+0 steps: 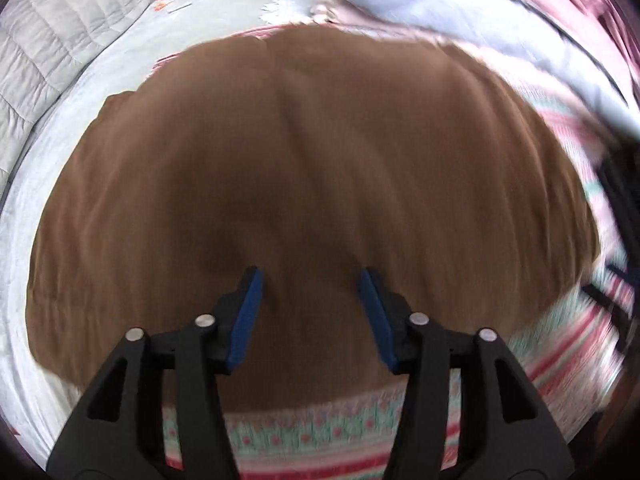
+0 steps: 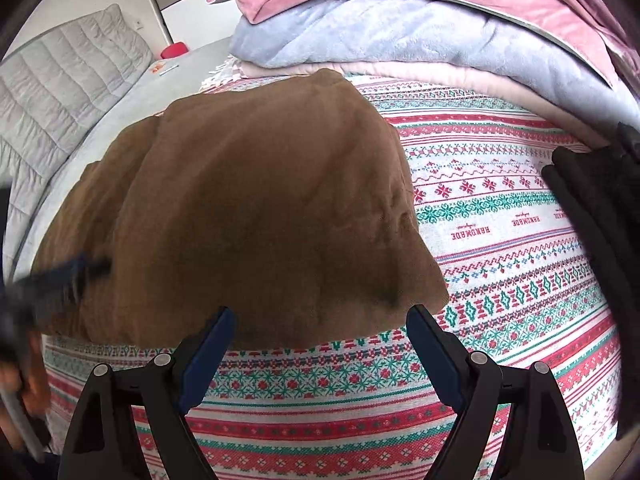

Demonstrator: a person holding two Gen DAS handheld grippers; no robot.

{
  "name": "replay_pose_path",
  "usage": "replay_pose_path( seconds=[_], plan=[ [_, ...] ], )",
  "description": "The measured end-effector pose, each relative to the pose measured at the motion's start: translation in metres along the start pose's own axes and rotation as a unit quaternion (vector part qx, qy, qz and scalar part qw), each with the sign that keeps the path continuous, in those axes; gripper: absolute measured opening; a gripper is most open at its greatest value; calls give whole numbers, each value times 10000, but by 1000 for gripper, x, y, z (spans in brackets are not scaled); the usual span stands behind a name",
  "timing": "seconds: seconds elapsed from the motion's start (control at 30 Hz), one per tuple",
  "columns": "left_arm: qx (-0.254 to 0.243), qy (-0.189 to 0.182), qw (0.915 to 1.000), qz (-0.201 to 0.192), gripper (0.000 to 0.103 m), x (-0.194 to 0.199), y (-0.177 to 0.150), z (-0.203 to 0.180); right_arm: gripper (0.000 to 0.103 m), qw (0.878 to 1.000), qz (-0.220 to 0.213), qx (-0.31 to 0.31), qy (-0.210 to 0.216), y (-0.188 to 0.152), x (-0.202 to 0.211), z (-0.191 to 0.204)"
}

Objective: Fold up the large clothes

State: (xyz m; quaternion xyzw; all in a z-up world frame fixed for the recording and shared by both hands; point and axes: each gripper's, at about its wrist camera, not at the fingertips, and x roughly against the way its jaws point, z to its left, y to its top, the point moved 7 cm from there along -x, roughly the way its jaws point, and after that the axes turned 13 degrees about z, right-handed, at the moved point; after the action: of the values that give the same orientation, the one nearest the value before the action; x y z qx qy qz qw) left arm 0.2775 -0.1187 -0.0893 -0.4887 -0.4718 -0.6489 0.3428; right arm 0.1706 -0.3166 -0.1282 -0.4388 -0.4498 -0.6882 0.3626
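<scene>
Both my left gripper point(image 1: 311, 280) and right gripper point(image 2: 320, 320) hang spread and empty over the brown garment point(image 2: 248, 216), folded on the patterned bedspread point(image 2: 500, 240). It looks soft, thick, floppy; I'd pinch its near hem corners. Stacked blankets point(image 2: 400, 36) and a grey headboard point(image 2: 60, 80) lie beyond.

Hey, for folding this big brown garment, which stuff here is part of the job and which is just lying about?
Part of the job:
brown garment
left gripper, open
right gripper, open
patterned blanket beneath it

Lying about:
pile of pink and blue bedding
black clothing
red object
grey quilt
</scene>
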Motion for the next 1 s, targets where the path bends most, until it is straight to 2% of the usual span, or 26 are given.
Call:
replay_pose_path(
  seconds=[0.03,0.07,0.2,0.37,0.47,0.57,0.77,0.87,1.0],
  plan=[
    [-4,254,9995,-176,64,-3,-8,0,89,10000,-30,8,-18,0,1,1],
    [-28,392,9989,-257,65,-5,-12,-2,89,10000,-55,21,-48,0,2,2],
    [67,591,9972,-447,66,-15,-13,-4,89,9995,-175,65,-241,0,2,3],
    [291,243,9980,-503,66,-8,-11,6,89,9999,-148,-55,-64,-2,-5,-5],
    [507,132,9959,-731,66,9,-19,19,89,9969,76,-431,651,-4,-12,-18],
    [623,177,9950,-758,66,14,-26,38,89,9811,380,-1159,1499,-7,-23,-38],
    [753,22,9950,-648,66,0,-33,58,89,9537,508,-1962,2221,-4,-47,-55],
    [734,3,9951,-656,66,0,-32,58,89,9389,59,-2386,2478,4,-49,-58],
    [942,-387,9926,-669,66,9,-31,65,90,9235,-423,-2813,2574,9,-51,-54]
  ],
)
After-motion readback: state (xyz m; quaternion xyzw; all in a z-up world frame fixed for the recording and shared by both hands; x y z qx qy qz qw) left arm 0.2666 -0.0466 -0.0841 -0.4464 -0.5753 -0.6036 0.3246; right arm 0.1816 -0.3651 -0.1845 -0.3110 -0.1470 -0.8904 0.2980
